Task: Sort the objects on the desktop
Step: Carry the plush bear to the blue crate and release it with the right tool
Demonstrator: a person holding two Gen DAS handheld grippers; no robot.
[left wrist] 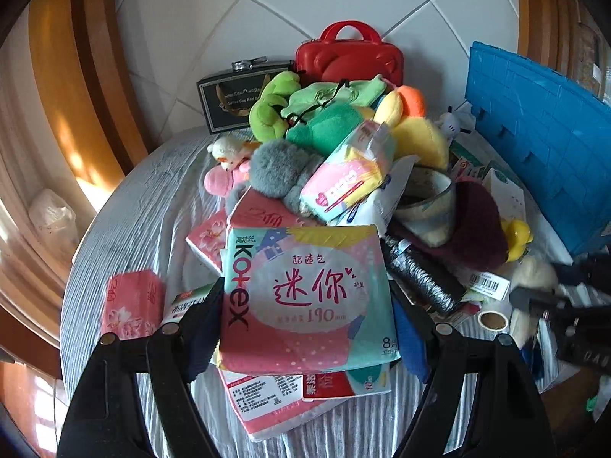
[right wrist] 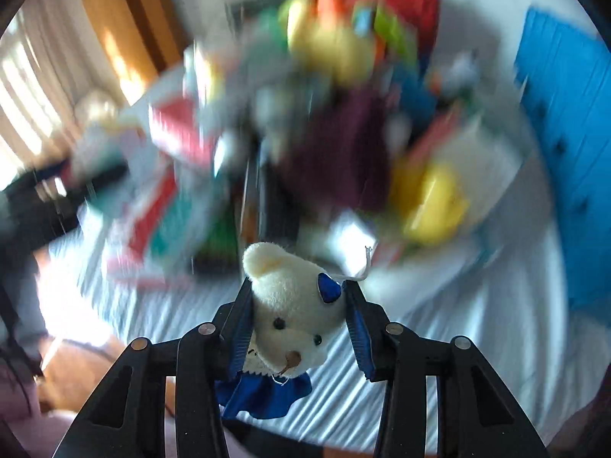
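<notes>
Left gripper (left wrist: 307,301) clamps Kotex pack (left wrist: 305,297); right gripper (right wrist: 298,320) clamps bear (right wrist: 294,316).

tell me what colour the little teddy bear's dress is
Blue, on a cream teddy bear held in the right gripper; right wrist view shows it best.

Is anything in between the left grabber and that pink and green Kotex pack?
Nothing visible is. The Kotex pack already sits between the fingers of the left hand-held gripper, which are closed on its two sides. It lies on top of another pink packet, at the near edge of the pile.
</notes>
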